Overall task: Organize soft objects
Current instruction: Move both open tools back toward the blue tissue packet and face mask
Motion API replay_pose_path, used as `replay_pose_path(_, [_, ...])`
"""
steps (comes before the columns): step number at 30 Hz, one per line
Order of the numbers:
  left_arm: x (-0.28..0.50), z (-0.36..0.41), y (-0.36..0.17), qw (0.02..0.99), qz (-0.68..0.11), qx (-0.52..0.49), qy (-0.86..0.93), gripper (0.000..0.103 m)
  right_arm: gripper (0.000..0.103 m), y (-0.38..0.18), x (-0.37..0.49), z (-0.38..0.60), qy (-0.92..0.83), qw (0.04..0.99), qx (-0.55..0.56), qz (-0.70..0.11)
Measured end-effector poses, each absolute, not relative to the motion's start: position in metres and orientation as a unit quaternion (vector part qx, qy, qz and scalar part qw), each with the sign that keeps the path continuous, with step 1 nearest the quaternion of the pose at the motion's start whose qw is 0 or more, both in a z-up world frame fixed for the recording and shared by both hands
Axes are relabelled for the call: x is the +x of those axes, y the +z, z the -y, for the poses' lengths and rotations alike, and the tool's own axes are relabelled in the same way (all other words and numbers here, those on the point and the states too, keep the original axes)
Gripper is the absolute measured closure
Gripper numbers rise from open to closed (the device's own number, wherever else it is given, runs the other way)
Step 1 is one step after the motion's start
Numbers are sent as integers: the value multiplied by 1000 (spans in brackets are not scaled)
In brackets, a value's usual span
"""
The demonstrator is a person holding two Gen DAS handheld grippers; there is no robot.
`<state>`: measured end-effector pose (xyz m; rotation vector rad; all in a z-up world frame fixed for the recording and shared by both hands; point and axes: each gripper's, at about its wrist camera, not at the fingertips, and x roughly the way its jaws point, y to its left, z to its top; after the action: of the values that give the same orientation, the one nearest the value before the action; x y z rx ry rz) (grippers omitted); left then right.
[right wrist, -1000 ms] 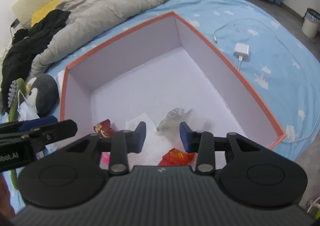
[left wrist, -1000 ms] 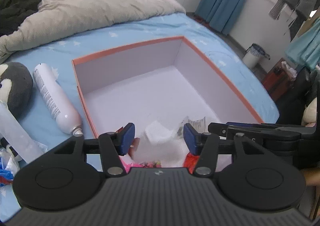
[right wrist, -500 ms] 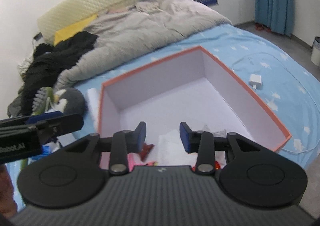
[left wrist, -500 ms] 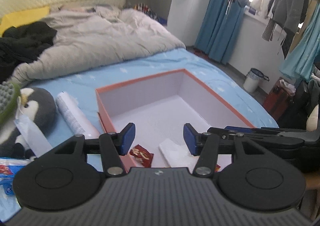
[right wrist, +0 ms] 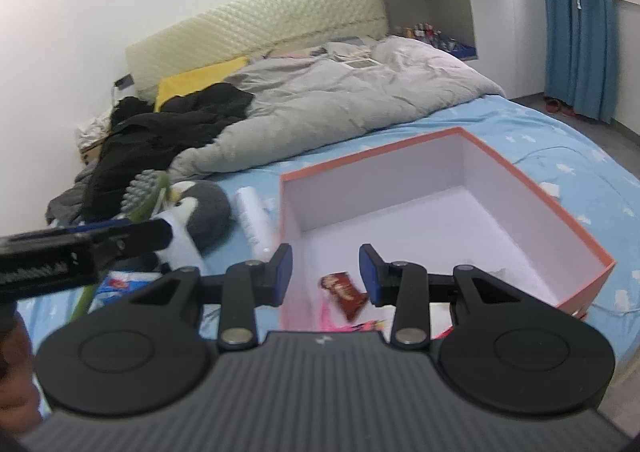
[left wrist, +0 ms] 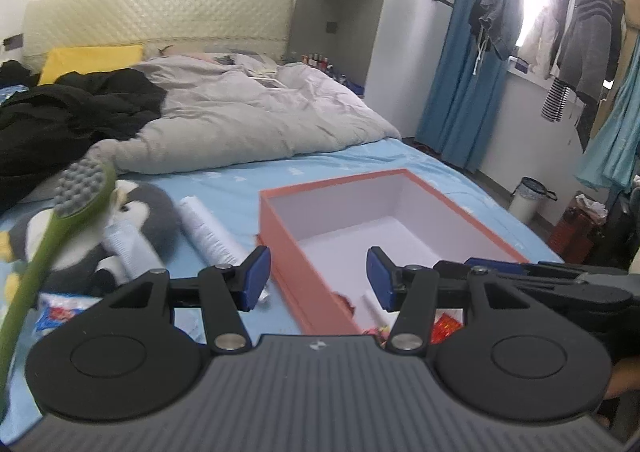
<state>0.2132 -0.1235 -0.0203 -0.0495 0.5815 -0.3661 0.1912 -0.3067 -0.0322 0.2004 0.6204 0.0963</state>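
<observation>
Penguin plush (left wrist: pixel 136 212) beside box (left wrist: pixel 304 272) rim, both tongs empty

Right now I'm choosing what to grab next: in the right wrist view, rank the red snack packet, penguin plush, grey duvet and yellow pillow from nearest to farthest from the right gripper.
1. Red snack packet, just ahead of the right gripper, inside the orange box.
2. Penguin plush, left of the box.
3. Grey duvet, beyond the box.
4. Yellow pillow, at the headboard.
</observation>
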Motion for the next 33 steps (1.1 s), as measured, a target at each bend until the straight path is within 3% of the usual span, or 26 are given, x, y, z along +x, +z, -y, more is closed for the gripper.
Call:
replay_pose_path(24, [106, 11, -73, 949, -295, -89, -69, 44, 63, -64, 109, 207, 143, 934, 74, -319])
replay_pose_path(33, [108, -14, -116, 927, -340, -153, -36, 44, 63, -88, 108, 188, 160, 927, 38, -336])
